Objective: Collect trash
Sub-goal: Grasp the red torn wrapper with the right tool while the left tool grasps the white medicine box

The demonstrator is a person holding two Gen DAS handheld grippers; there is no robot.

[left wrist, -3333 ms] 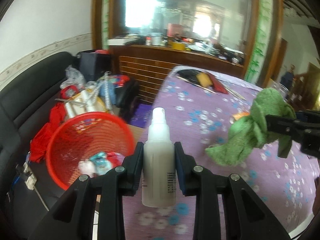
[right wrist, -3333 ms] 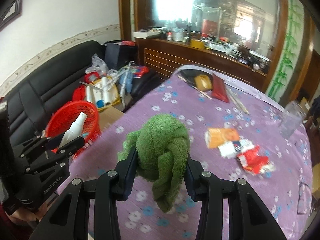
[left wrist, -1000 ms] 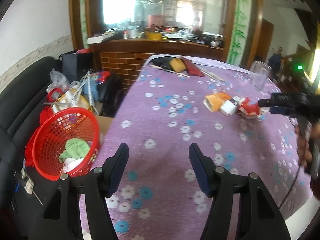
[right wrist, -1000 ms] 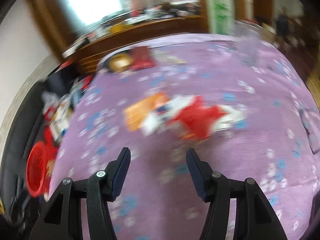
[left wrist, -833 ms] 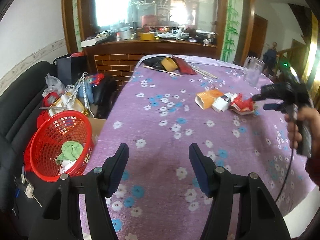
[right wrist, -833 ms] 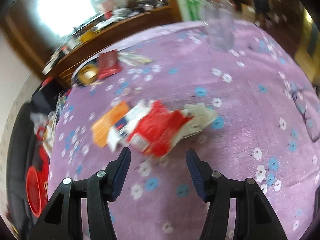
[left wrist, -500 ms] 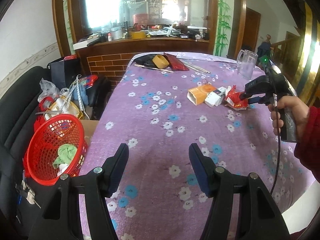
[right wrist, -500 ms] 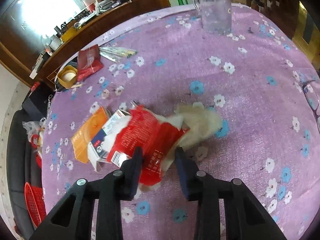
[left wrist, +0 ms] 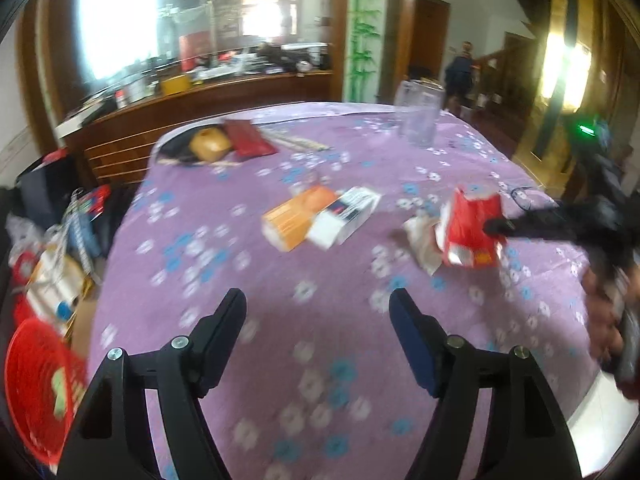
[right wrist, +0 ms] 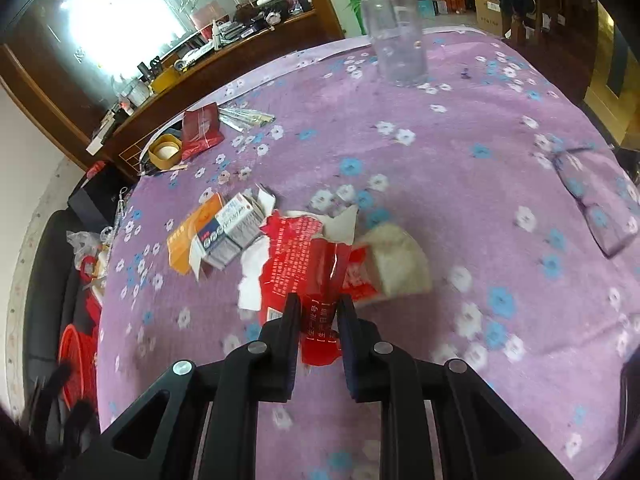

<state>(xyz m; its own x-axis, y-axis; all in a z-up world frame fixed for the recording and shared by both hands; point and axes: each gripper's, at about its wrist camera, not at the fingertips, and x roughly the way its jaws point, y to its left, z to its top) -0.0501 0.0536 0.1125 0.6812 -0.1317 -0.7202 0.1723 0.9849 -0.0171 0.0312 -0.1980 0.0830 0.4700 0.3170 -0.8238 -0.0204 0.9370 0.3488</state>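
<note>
Table (right wrist: 460,184): it is wearing a purple cloth with white and blue flowers and is filling most of both views.
Red basket (left wrist: 36,392): it is standing off the near left edge of the table, lower than the tabletop, with something green lying inside; in the right wrist view (right wrist: 76,356) it is showing at the near left.
Left gripper (left wrist: 318,312): it is hovering over the near part of the cloth with its jaws spread wide apart and nothing between them.
Right gripper (right wrist: 318,314): its jaws are pressing together on the red wrapper (right wrist: 308,264), pinching the near end of it; in the left wrist view the gripper (left wrist: 496,225) is reaching in from the right, with the red wrapper (left wrist: 472,228) at its tip.
Glass jug (right wrist: 396,36): it is standing upright at the far side of the table.
Crumpled white paper (right wrist: 400,260): it is lying just right of the red wrapper and touching it.
Orange box (right wrist: 192,236): it is lying left of the red wrapper, touching the white box (right wrist: 232,232) beside it.
Glasses (right wrist: 592,200): they are lying on the cloth at the right, well apart from the trash.
</note>
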